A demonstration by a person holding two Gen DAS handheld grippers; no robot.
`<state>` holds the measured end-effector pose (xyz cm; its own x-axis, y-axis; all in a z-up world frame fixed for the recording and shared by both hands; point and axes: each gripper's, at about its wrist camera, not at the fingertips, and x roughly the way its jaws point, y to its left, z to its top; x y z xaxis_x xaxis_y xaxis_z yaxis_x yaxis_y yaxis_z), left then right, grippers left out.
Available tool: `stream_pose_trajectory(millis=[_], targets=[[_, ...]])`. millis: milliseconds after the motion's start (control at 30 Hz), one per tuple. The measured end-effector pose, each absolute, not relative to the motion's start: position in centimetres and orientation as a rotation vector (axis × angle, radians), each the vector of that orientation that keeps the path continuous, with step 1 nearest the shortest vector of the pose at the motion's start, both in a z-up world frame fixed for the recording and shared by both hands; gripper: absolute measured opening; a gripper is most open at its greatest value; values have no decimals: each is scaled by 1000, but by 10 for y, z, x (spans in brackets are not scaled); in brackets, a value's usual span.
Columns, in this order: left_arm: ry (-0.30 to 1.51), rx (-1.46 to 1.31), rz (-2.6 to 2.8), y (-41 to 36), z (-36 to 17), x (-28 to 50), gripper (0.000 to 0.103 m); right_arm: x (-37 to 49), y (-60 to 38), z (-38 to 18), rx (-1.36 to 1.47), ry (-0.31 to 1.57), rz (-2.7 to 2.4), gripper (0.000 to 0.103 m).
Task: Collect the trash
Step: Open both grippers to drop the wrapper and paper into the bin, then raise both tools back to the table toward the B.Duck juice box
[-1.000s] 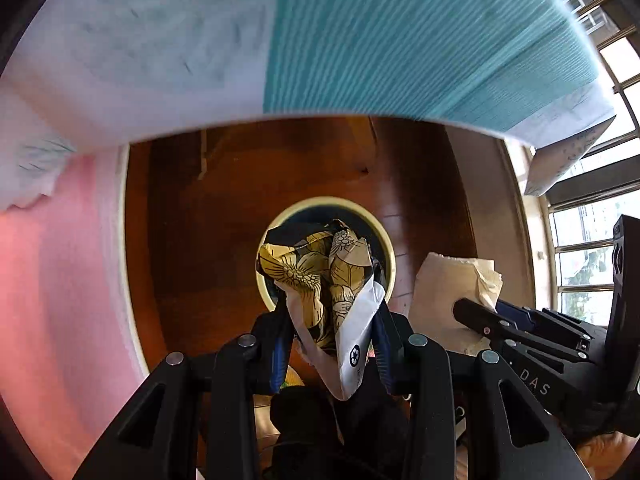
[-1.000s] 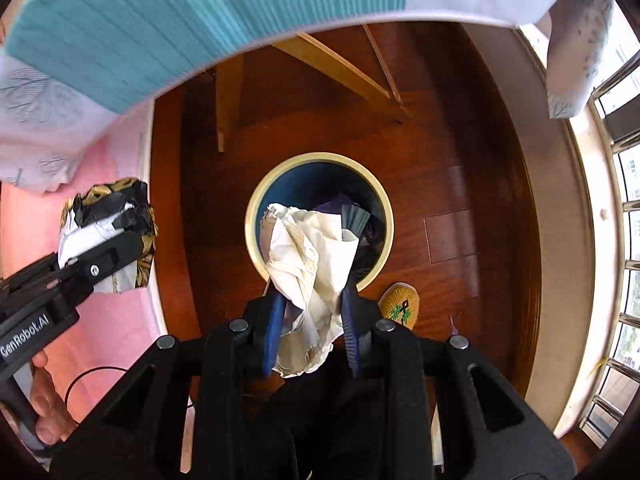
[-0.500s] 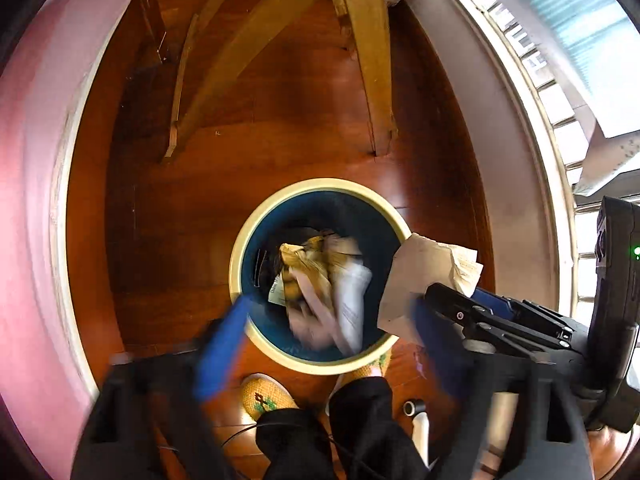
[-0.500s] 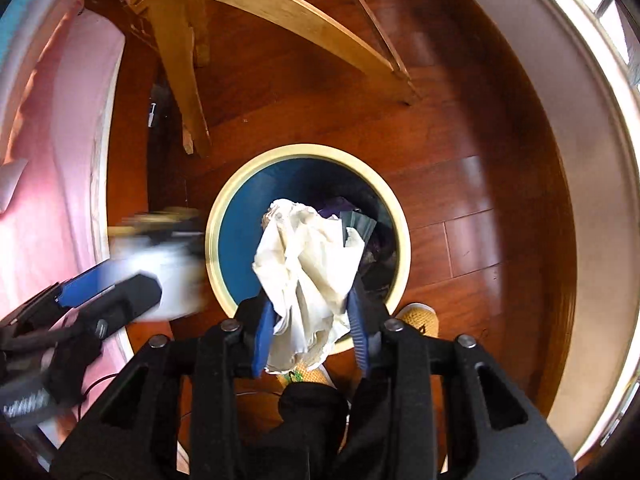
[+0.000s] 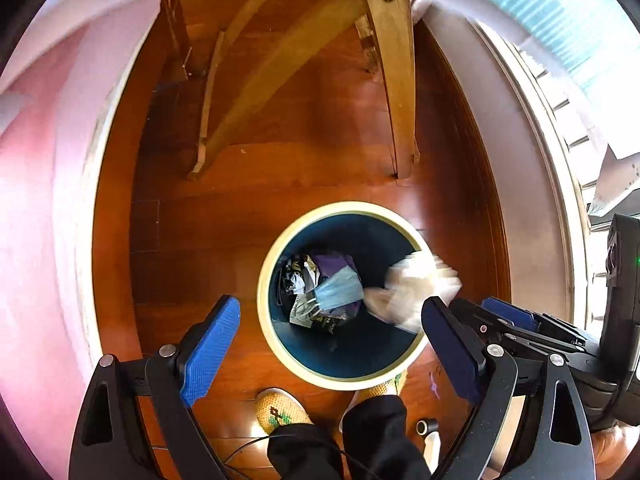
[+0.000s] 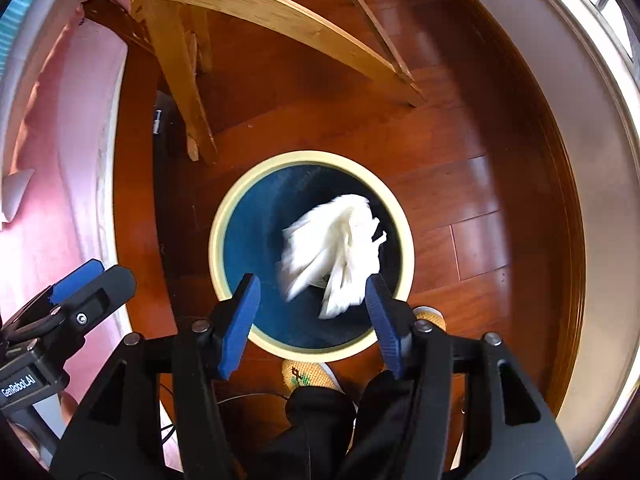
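A round dark-blue bin with a cream rim [image 5: 280, 248] [image 6: 224, 216] stands on the wood floor below both grippers. My left gripper [image 5: 332, 332] hangs over it, open wide, with nothing between its blue pads. Inside the bin lie a wrapper, a purple scrap and a pale blue face mask [image 5: 336, 292]. My right gripper [image 6: 314, 316] is over the bin with its jaws opening. A crumpled white paper [image 6: 340, 240] [image 5: 412, 292], blurred, is dropping free of the pads into the bin.
Wooden chair legs [image 5: 396, 80] [image 6: 176, 72] stand on the floor just beyond the bin. A pink wall [image 5: 36, 200] is at the left and a pale baseboard [image 5: 532, 160] at the right. The person's yellow slippers [image 5: 280, 412] and dark trouser legs are near the bin's close side.
Both grippers dropped toward the bin. The left one opened and its gold-and-white wrapper fell into the bin. The right one has parted its pads and the white paper is falling.
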<state>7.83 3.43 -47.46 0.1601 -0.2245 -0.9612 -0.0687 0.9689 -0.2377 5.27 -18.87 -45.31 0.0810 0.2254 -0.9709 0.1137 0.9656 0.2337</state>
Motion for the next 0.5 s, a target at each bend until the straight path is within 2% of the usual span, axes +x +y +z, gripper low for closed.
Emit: stream_pose_trajectory(millis=[267,500], targets=[[1366,-251,-81,42,-422,70,93,54,-178,-410,267,1493,131,57],[1290,-264,-66,44,-346,67,93,50,-175,-346,275,1456,184,57]])
